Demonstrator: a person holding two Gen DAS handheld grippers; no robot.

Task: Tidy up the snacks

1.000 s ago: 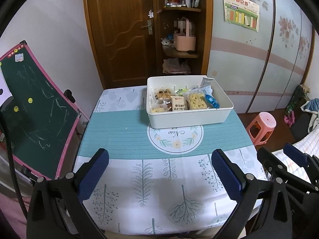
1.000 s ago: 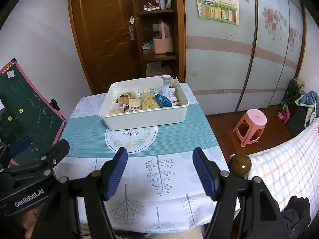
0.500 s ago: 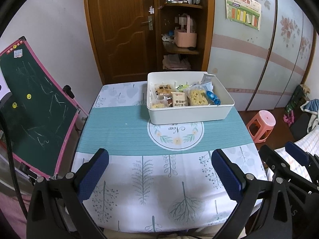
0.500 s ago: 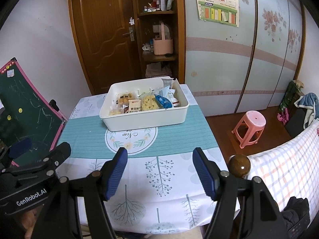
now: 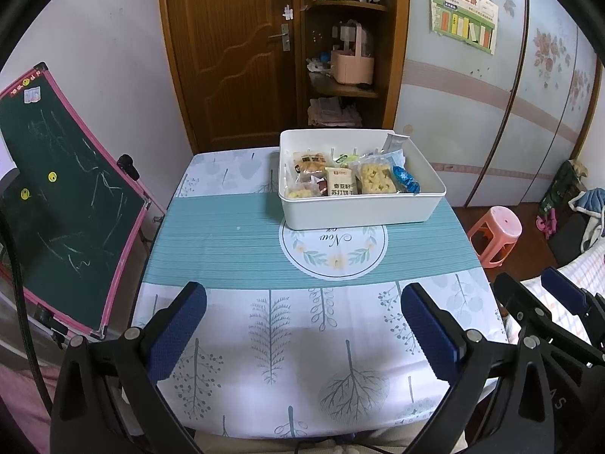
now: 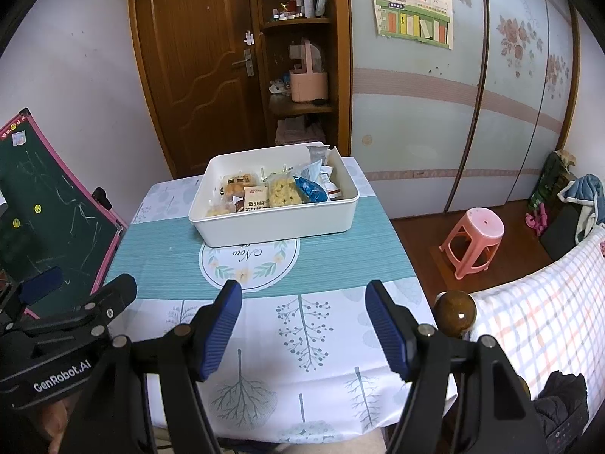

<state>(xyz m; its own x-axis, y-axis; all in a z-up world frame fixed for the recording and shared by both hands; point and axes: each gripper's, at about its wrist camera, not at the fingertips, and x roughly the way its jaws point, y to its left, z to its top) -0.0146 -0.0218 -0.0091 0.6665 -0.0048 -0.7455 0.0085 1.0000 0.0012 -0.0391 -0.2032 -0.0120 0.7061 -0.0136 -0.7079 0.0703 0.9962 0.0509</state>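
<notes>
Fingers [image 5: 177, 325] of both grippers gape empty (neither nearer) over the near surface [image 5: 227, 234], snack bin [image 5: 359, 212] lying straight ahead, well beyond.

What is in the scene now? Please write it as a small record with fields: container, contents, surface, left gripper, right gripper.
container: white bin, far half of the table, upright
contents: wrapped snacks, among them a cracker pack, a yellow biscuit pack, a blue packet
surface: patterned tablecloth, no loose snacks on it
left gripper: open, empty, over the near table edge
right gripper: open, empty, over the near table edge
</notes>
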